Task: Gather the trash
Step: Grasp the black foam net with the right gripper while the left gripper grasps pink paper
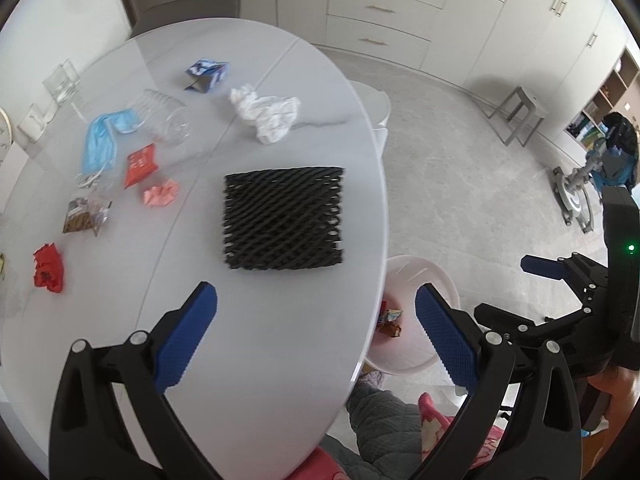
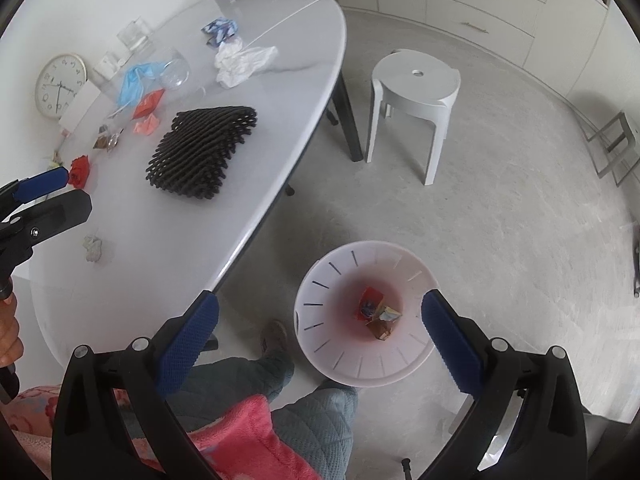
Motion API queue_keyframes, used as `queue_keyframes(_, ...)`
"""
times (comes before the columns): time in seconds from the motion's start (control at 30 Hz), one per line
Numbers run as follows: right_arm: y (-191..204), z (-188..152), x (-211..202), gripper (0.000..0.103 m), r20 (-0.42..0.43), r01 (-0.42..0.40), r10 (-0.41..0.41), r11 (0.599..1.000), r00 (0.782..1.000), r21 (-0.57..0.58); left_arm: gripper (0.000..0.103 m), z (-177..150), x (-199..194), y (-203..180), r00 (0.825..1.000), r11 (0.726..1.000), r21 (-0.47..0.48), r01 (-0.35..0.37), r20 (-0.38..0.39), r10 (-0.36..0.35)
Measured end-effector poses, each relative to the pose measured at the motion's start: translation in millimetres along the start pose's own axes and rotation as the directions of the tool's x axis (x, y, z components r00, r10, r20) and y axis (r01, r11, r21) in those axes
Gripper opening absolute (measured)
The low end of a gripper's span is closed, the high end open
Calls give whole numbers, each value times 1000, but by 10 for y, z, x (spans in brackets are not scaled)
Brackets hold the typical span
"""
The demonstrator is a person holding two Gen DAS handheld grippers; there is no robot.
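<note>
The right tongs [image 2: 320, 330] were held wide apart and empty above the white trash bin [image 2: 320, 280] on the floor, in which a few wrappers [image 2: 378, 314] were already lying. The left tongs [image 1: 316, 320] were also spread and held nothing; they were pointed down at the near edge of the white table [image 1: 280, 360].

Just beyond the left tongs, the black foam net [image 1: 284, 218] was lying flat on the table. It was judged to be light, soft and springy, so it could be pinched at its near edge, and it would probably fold when lifted. Farther away, the crumpled white paper [image 1: 266, 114] and the pink paper ball [image 1: 160, 196] were seen; both looked very light and easy to squeeze anywhere. The clear plastic cup [image 1: 164, 118], lying on its side, seemed thin and slippery, and its rim was thought the best place for holding. The red paper ball [image 1: 48, 268] was resting at the left.
</note>
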State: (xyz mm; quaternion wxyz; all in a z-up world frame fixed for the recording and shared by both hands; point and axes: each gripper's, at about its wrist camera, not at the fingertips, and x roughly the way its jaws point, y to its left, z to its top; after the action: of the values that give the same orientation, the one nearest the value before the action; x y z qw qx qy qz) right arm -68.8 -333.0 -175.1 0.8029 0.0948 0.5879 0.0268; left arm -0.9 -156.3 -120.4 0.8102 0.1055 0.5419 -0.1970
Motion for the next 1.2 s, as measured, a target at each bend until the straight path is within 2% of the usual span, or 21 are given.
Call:
queue_keyframes(0.33,458,418,125,101,18,-35,37,993,999,-108,95,-6,63,635,998,993,-105,-56,6,57)
queue_keyframes(0.5,729,808,277,101,-5,-115,117,969,993,-219,95,-5,108,1035,998,986,-158,-57,-3,57)
queue_keyframes(0.6,824,1082,395,101,-52,-177,169,932,984,-317,95,-7,157,1250,998,980,-188,-60,-12,58)
queue_keyframes(0.77,960,1500,671,101,-146,-197,145,866,979,-460,95,7,289,1574,996,965,-249,-87,-30,82)
queue_keyframes(0.97,1136,1639,1033,101,-216,-223,114,775,970,-592,95,67,445,1822,997,945,-319,-75,-23,71)
queue_keyframes(1.03,1163,1667,1119,100,-238,-236,110,757,965,-609,95,135,519,1882,998,940,-335,-63,-19,60)
queue_keyframes(1.2,1221,1686,1259,79,-298,-276,103,730,949,-625,95,354,682,1945,999,933,-359,-19,18,27)
